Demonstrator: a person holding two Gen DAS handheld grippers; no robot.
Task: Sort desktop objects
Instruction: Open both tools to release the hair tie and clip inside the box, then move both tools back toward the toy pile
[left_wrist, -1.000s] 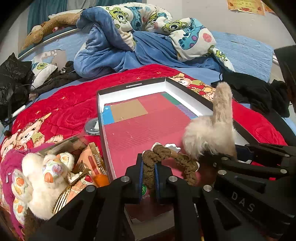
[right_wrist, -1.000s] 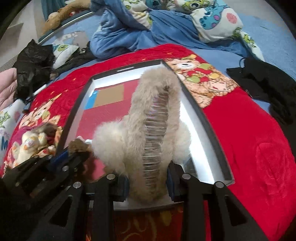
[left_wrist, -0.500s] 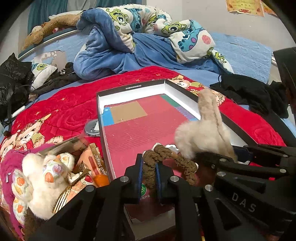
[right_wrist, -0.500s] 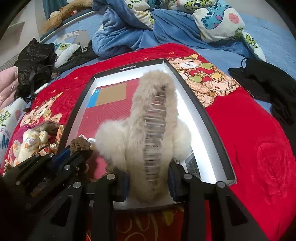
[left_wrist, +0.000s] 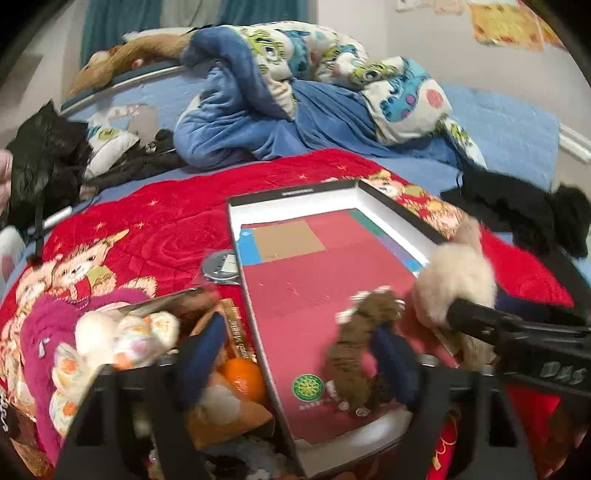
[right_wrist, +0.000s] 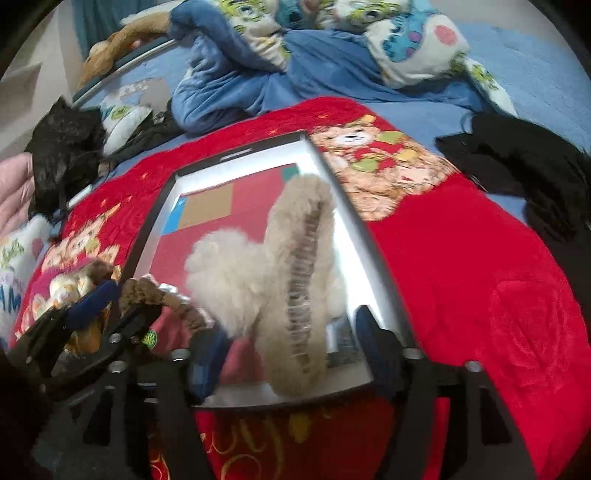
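A shallow box (left_wrist: 295, 206) with white walls and a red floor lies on the red blanket. My left gripper (left_wrist: 299, 358) is open; a brown fuzzy hair tie (left_wrist: 354, 347) lies in the box against its right finger. My right gripper (right_wrist: 291, 350) is open, with a cream furry hair clip (right_wrist: 291, 266) standing loose between its fingers over the box's near right corner (right_wrist: 351, 384). The clip also shows in the left wrist view (left_wrist: 458, 280), with the right gripper's arm in front of it.
Left of the box lie a plush toy (left_wrist: 122, 343), an orange (left_wrist: 242, 376), snack packets and a round metal tin (left_wrist: 221, 266). A magenta fluffy item (left_wrist: 40, 332) lies far left. Black clothes (right_wrist: 524, 162) lie on the right, blue bedding (left_wrist: 277, 122) behind.
Both grippers opened. The left let go of the brown hair tie and the right let go of the cream clip, which now lean loose in the box.
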